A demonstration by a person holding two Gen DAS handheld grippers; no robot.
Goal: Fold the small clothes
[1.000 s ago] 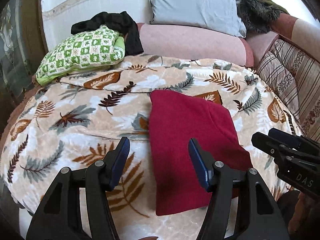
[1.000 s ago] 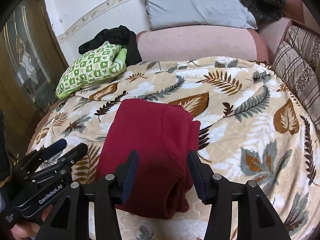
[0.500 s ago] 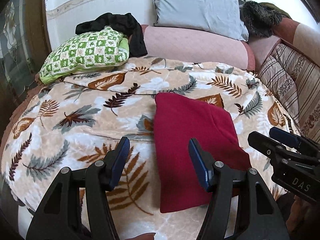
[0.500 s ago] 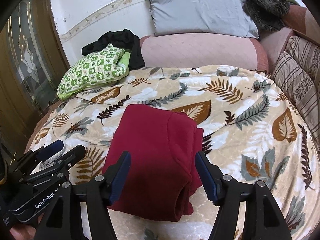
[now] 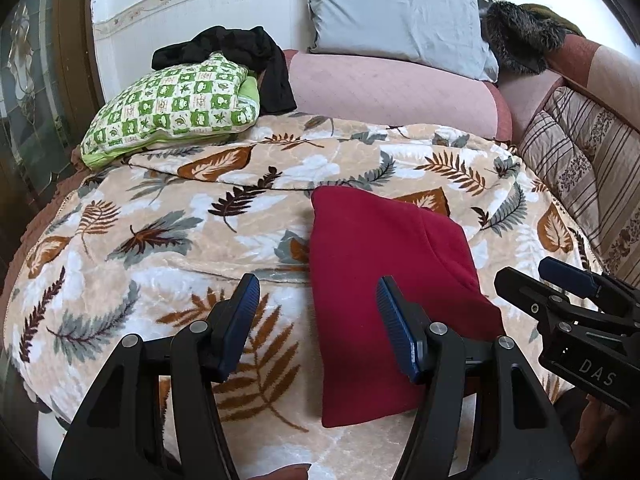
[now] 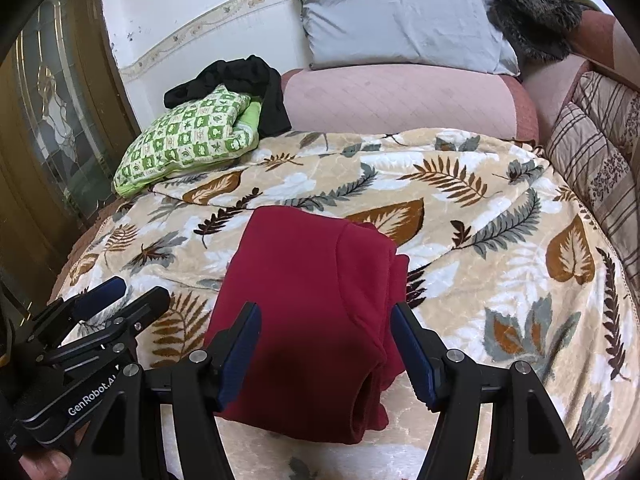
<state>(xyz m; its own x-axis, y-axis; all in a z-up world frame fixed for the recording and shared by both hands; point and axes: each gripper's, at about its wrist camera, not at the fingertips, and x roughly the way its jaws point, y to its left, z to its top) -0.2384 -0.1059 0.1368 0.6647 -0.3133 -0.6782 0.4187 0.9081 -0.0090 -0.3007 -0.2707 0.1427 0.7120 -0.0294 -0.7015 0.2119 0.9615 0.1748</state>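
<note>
Left wrist view: your left hand-held gripper (image 5: 318, 320) hangs above the blanket (image 5: 168, 216) with its jaws standing apart and nothing between them. The red garment (image 5: 372, 280) lies at about 1 o'clock from the jaws, a folded oblong flat on the blanket, its left edge straight and its near corner running under the right finger. At 3 o'clock your right hand-held gripper (image 5: 560, 280) shows from the side. Far off at 11 o'clock sit a green pillow (image 5: 176, 104) and a black cloth (image 5: 240, 48).

Right wrist view: your right hand-held gripper (image 6: 326, 344) is also parted and empty, with the garment (image 6: 312, 280) straight ahead at 12 o'clock, lying below the jaws; the pads do not press on it. From here you can see layered edges bunched along its right side and an open tube of cloth at the near end. The left hand-held gripper (image 6: 124, 300) sits at 9 o'clock, clear of the cloth.

The fold looks made and let go, so you are at the end of one fold. Next you either halve it again or tidy it: that calls for pinching the near end through all layers with both grippers, lifting low, and laying it over toward 12 o'clock without dragging the blanket.
</note>
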